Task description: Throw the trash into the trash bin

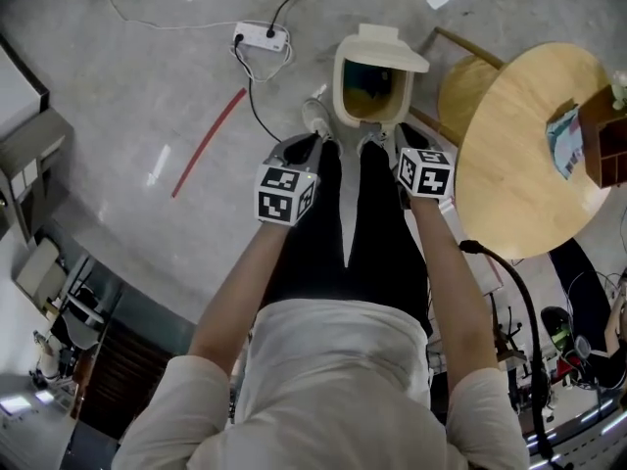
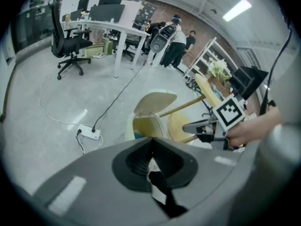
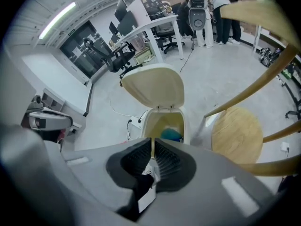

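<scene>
Head view: left tool (image 1: 315,143), right tool (image 1: 384,143) closed, empty, near open trash bin (image 1: 339,91) rim.

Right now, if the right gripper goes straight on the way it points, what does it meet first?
Most likely the open trash bin: the right gripper, jaws shut, aims at its mouth just ahead. Depth is hard to judge, so it may touch the front rim first.
</scene>
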Tool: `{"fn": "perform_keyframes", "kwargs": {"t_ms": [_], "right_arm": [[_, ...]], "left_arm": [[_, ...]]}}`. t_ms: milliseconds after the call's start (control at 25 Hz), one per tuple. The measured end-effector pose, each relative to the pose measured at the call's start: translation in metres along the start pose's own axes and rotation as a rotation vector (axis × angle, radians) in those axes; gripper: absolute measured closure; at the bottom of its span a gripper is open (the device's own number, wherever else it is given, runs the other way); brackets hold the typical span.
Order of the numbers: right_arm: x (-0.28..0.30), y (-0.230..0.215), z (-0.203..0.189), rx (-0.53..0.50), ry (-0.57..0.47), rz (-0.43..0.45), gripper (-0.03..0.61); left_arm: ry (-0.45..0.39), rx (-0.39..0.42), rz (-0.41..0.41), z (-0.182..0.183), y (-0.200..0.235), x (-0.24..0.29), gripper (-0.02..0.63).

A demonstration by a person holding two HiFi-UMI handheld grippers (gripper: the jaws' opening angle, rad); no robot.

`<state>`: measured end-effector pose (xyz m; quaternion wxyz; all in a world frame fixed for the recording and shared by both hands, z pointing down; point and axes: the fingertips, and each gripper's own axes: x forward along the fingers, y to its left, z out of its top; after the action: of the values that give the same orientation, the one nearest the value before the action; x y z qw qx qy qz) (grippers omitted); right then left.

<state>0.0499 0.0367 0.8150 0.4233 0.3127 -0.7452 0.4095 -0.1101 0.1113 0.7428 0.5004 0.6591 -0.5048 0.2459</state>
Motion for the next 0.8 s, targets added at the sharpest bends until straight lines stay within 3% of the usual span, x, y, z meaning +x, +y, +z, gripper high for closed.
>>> {"fn": "perform_keyframes", "kwargs": {"t_ms": [800], "right_arm": [[-0.134,0.06,0.037,-0.063,-0.113,0.033,0.577]], "left_arm": [[-0.016,0.092,-0.017,0.033,-0.057,-0.103,0.609]]}}
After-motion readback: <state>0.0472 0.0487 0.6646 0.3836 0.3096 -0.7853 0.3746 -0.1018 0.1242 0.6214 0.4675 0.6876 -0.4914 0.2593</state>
